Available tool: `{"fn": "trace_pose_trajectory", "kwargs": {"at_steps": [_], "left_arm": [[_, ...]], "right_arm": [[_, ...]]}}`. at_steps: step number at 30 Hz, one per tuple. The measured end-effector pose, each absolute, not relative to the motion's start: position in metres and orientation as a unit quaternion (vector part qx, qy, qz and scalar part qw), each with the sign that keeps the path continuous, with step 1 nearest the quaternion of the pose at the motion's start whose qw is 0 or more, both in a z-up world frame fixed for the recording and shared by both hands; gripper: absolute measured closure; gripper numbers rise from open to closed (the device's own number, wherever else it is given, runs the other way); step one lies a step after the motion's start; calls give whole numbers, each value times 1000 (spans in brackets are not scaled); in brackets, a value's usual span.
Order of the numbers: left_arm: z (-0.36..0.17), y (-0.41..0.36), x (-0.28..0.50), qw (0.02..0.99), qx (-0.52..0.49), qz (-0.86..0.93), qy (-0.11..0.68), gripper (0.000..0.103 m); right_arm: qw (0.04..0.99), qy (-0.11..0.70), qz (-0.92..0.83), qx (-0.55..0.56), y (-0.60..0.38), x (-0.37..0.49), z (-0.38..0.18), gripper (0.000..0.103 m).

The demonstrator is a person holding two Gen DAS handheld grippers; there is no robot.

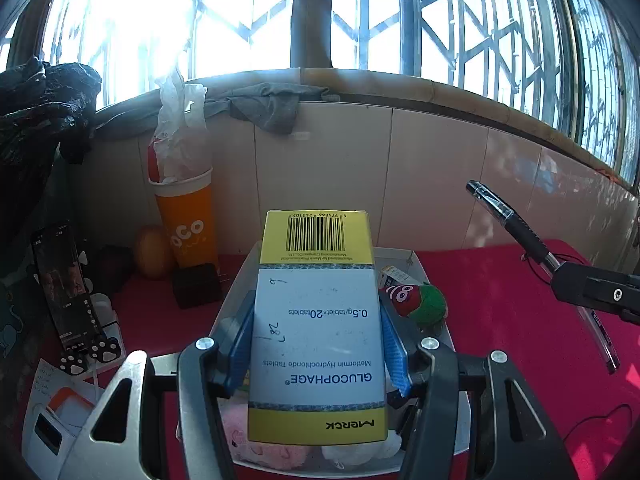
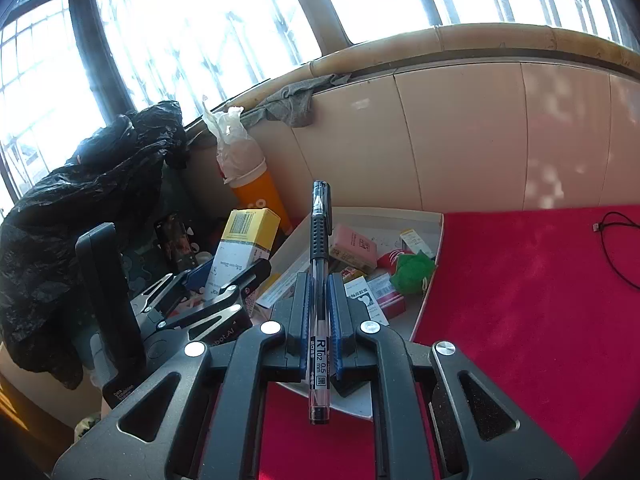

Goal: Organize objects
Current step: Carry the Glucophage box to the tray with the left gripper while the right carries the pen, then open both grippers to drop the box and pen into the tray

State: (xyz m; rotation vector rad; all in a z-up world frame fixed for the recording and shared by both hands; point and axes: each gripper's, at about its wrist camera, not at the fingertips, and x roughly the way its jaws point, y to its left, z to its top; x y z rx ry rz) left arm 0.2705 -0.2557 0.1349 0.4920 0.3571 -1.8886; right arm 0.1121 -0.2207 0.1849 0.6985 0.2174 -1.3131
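Note:
My left gripper [image 1: 316, 316] is shut on a white and yellow medicine box [image 1: 316, 264], its blue pads pressing on both long sides. The box hangs over a white tray [image 1: 404, 256] on the red cloth. In the right wrist view the same box [image 2: 244, 240] shows at the left, above the tray [image 2: 400, 216]. My right gripper [image 2: 319, 284] is shut on a black gel pen [image 2: 320, 220], which points forward and up over the tray's near rim. The left wrist view shows that pen [image 1: 508, 220] at the right. A strawberry plush toy [image 2: 412, 268] and several small boxes lie in the tray.
An orange cup [image 1: 188, 224] stuffed with a plastic bag stands by the tiled wall, with a black cube [image 1: 198, 284] in front of it. A phone on a stand [image 1: 64, 284] and a black bin bag [image 1: 36, 112] are at the left. A thin cable [image 2: 616, 248] lies on the red cloth [image 2: 520, 300] at the right.

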Motion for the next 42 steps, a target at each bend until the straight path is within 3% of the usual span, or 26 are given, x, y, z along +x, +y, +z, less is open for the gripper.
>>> {"fn": "trace_pose_trajectory", "kwargs": {"at_steps": [10, 27, 40, 41, 42], "left_arm": [[125, -291, 265, 555, 244, -781, 153, 47], [79, -354, 250, 515, 278, -769, 257, 47], [75, -355, 242, 519, 280, -770, 245, 47], [75, -355, 241, 519, 281, -769, 246, 43], [75, -356, 241, 525, 283, -764, 246, 31]], "right_arm": [[725, 103, -579, 359, -263, 124, 167, 95], [666, 73, -591, 449, -333, 115, 110, 95], [661, 74, -602, 442, -352, 109, 96, 94], [662, 75, -606, 435, -350, 111, 98, 92], [663, 77, -610, 428, -349, 112, 99, 89]]}}
